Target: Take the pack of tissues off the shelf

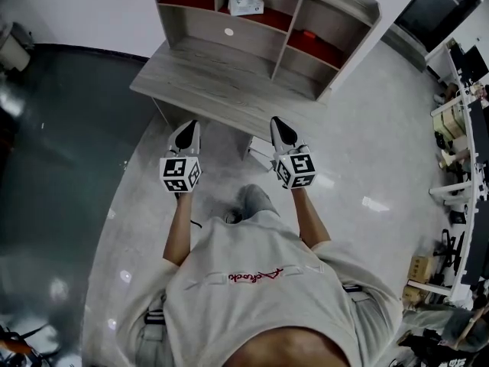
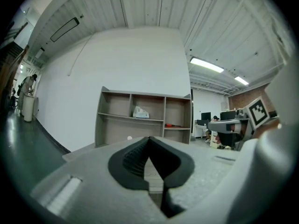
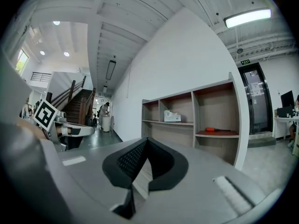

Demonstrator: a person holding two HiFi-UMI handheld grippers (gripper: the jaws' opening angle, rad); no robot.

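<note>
The white pack of tissues (image 1: 245, 4) lies in the middle upper compartment of the wooden shelf (image 1: 293, 23) that stands on a desk. It also shows as the pack of tissues (image 2: 140, 112) in the left gripper view and the pack of tissues (image 3: 172, 117) in the right gripper view. My left gripper (image 1: 189, 126) and right gripper (image 1: 280, 123) hover side by side at the desk's near edge, well short of the shelf. Both point toward it. The left gripper (image 2: 149, 139) is shut on nothing, and so is the right gripper (image 3: 146, 142).
A red-handled tool (image 1: 308, 35) lies in the right compartment. A small white disc (image 1: 229, 31) sits on the shelf's back panel. The desk top (image 1: 206, 79) stretches between me and the shelf. Work tables and racks (image 1: 458, 151) stand to the right.
</note>
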